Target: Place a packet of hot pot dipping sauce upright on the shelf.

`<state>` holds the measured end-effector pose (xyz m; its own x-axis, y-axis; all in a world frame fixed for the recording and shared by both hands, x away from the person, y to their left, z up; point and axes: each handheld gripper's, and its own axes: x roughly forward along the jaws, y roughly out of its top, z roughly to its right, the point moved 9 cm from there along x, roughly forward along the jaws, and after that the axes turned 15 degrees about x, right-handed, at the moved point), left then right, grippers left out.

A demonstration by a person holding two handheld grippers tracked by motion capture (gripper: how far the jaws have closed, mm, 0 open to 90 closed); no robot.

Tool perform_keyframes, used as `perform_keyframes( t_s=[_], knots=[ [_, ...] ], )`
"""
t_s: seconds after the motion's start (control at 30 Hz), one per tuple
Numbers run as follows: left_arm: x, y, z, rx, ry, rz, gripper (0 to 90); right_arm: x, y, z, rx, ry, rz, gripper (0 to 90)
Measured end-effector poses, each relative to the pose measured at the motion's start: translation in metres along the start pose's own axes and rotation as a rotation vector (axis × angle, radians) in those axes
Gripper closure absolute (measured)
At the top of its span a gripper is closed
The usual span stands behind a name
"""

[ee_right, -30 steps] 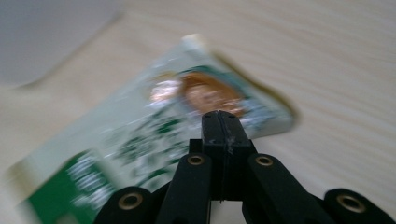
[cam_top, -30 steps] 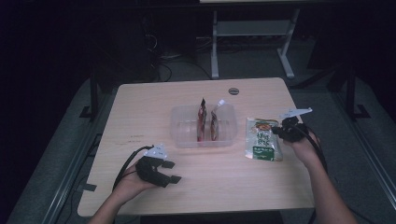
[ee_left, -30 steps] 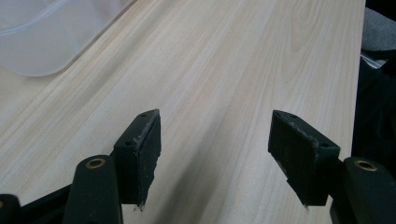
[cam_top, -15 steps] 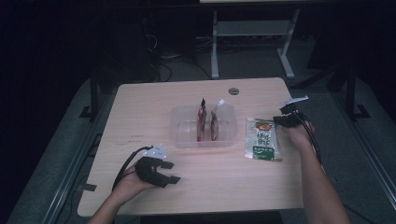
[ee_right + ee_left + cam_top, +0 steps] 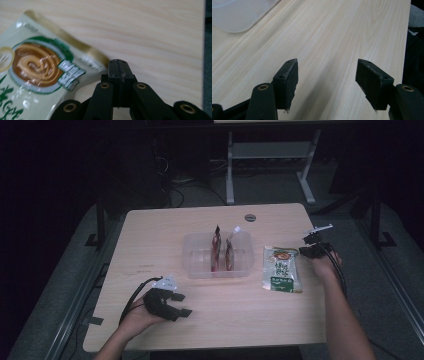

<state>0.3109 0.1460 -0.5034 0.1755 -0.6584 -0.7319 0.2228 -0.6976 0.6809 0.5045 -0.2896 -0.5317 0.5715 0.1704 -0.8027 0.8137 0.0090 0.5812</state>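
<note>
Near left on the desk (image 5: 240, 320), left gripper (image 5: 181, 306) resting with fingers (image 5: 287, 82) apart around bare wood, then further out the clear tub (image 5: 200, 262) mid-desk, green snack pouch (image 5: 281, 269) just right of it, right gripper (image 5: 306, 245) by its far-right corner, fingers (image 5: 119, 75) pressed together on nothing.

Bare tabletop (image 5: 165, 245) lies open left and front; mid-table, the clear container (image 5: 197, 265) (two upright packets inside) and a flat snack pouch (image 5: 281, 270) block passage.
</note>
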Motion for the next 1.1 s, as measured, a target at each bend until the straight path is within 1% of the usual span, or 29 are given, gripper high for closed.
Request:
perform_keyframes(
  t_s=[0.07,0.1,0.17,0.23,0.33,0.37,0.53,0.57,0.6,0.77,0.87,0.97,1.0,1.1],
  knots=[
    [0.001,0.000,0.000,0.001,-0.001,-0.002,34.4,0.002,-0.003,-0.005,-0.016,0.017,-0.010,90.0],
    [0.001,0.000,0.000,0.000,-0.001,-0.002,34.4,0.003,-0.003,-0.007,-0.021,0.017,-0.006,90.0],
    [0.001,0.001,0.001,0.004,-0.001,-0.004,34.4,0.005,-0.001,-0.012,-0.031,0.045,-0.003,90.0],
    [0.001,0.001,0.001,0.005,-0.002,-0.002,34.4,0.007,0.002,-0.017,-0.045,0.051,-0.004,90.0],
    [0.001,0.001,0.001,-0.003,-0.004,0.001,34.4,0.011,0.005,-0.026,-0.069,0.075,-0.014,90.0],
    [0.001,0.000,0.001,-0.005,-0.005,0.001,34.4,0.012,0.007,-0.030,-0.089,0.089,-0.010,90.0],
    [0.001,0.000,0.002,0.004,-0.008,-0.002,34.4,0.016,0.006,-0.052,-0.118,0.172,-0.023,90.0],
    [0.001,0.000,0.002,0.004,-0.009,-0.003,34.4,0.017,0.005,-0.055,-0.132,0.180,-0.022,90.0],
    [0.001,0.000,0.002,0.005,-0.009,-0.003,34.4,0.016,0.003,-0.058,-0.132,0.193,-0.034,90.0],
    [0.002,0.000,0.002,0.004,-0.014,-0.004,34.4,0.012,-0.004,-0.070,-0.189,0.261,-0.055,90.0],
    [0.002,0.001,0.003,0.006,-0.015,-0.005,34.4,0.011,-0.008,-0.078,-0.233,0.288,-0.064,90.0],
    [0.003,0.001,0.003,0.010,-0.016,-0.006,34.4,0.008,-0.012,-0.087,-0.263,0.314,-0.076,90.0],
    [0.003,0.001,0.003,0.012,-0.017,-0.008,34.4,0.008,-0.014,-0.089,-0.281,0.318,-0.075,90.0],
    [0.003,0.002,0.004,0.011,-0.019,-0.006,34.4,0.006,-0.016,-0.093,-0.306,0.314,-0.075,90.0]
  ],
)
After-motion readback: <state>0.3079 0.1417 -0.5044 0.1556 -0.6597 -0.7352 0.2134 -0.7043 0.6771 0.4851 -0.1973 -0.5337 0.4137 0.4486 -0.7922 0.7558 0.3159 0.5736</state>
